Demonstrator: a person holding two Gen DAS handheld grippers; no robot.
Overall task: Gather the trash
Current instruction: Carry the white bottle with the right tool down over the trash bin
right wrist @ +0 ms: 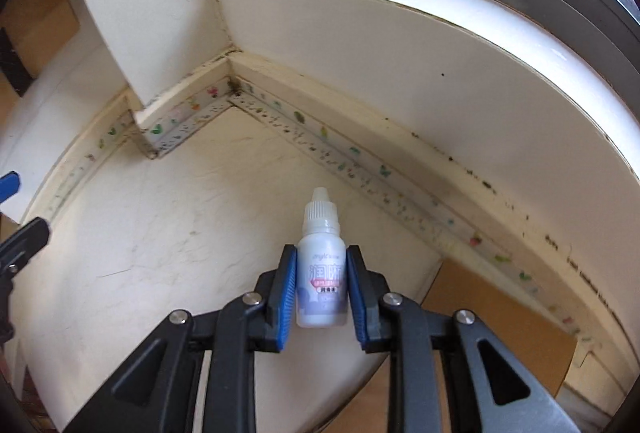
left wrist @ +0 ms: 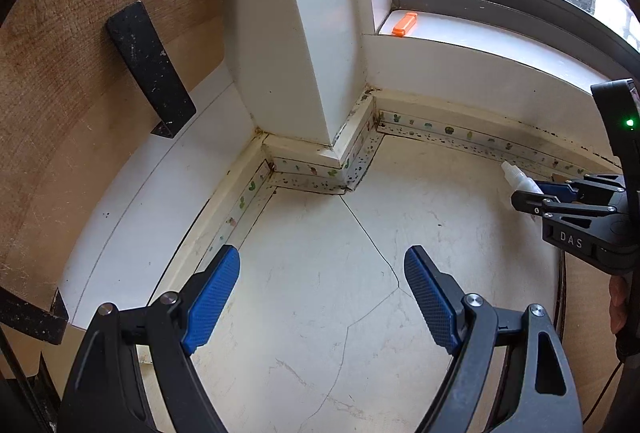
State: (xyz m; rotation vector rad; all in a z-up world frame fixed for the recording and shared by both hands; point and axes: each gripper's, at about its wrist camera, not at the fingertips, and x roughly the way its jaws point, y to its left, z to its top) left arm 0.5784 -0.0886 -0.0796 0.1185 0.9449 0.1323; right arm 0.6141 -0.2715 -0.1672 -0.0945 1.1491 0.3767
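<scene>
My right gripper [right wrist: 321, 253] is shut on a small white dropper bottle [right wrist: 321, 273] with a ribbed white cap, held above a cracked white countertop [right wrist: 160, 233]. The bottle's cap points forward toward the wall. In the left wrist view the right gripper [left wrist: 524, 193] shows at the right edge with the bottle [left wrist: 520, 177] sticking out of it. My left gripper [left wrist: 322, 261] is open and empty over the countertop [left wrist: 320, 313], well to the left of the bottle.
A white pillar [left wrist: 296, 33] and a wall with a stained decorated strip [left wrist: 460, 133] border the counter. An orange clip [left wrist: 405, 23] lies on the window sill. A brown cardboard piece [right wrist: 500, 321] lies at the right. A wooden panel with a black bracket [left wrist: 148, 69] is left.
</scene>
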